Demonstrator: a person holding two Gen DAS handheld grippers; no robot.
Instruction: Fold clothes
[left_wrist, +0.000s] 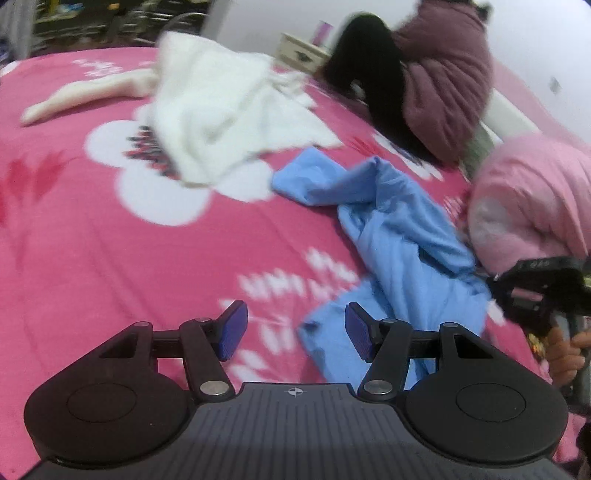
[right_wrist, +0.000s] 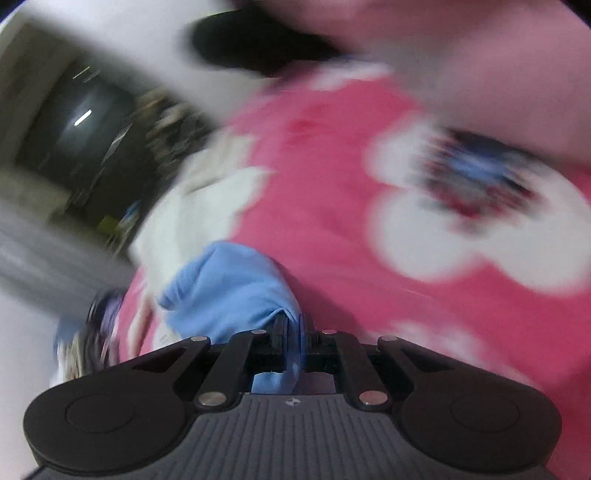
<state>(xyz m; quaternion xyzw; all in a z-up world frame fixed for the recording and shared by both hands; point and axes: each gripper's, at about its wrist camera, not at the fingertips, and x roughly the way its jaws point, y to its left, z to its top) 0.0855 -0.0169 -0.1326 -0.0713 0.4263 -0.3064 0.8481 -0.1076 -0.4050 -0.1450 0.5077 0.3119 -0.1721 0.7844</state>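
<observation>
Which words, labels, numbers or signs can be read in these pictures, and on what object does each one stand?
No text can be read with certainty.
Pink bedspread: white marks that look like lettering, too blurred to read.
Right gripper, top of its black body: small light characters, too small to read.
Left gripper: a small crosshair sign on its grey body, no words.
Blue garment, white garment: no visible text.

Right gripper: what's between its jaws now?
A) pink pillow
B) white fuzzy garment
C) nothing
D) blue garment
D: in the right wrist view the right gripper is shut on a fold of the blue garment, with blue cloth running back through the jaws; the white garment lies apart on the bedspread.
</observation>
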